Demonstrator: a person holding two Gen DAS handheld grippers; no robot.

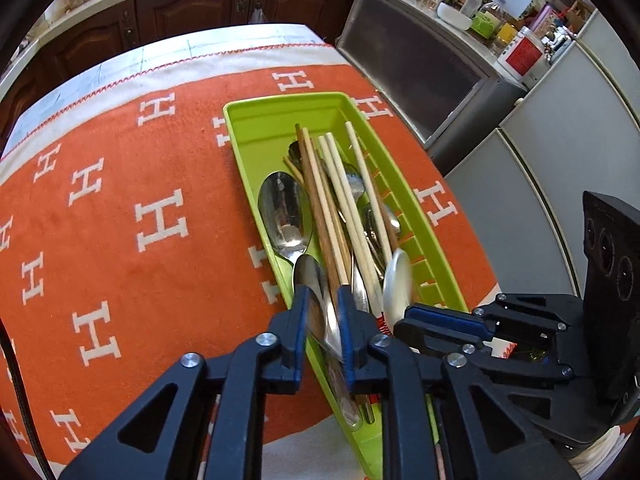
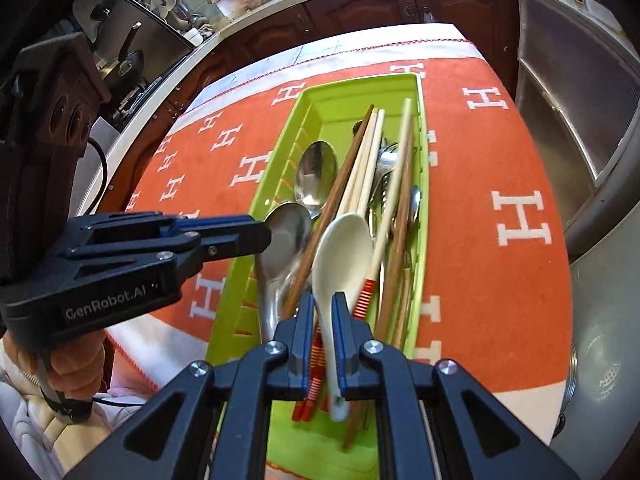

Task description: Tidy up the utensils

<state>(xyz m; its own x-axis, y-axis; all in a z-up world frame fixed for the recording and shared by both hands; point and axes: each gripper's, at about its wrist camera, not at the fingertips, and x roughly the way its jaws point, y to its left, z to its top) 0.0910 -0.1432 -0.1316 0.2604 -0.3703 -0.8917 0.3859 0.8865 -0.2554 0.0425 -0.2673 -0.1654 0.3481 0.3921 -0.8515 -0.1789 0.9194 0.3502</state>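
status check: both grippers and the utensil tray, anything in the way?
Left gripper shut on metal spoon. Right gripper shut on white ceramic spoon. Both over green tray; loose chopsticks crowd both spoons.
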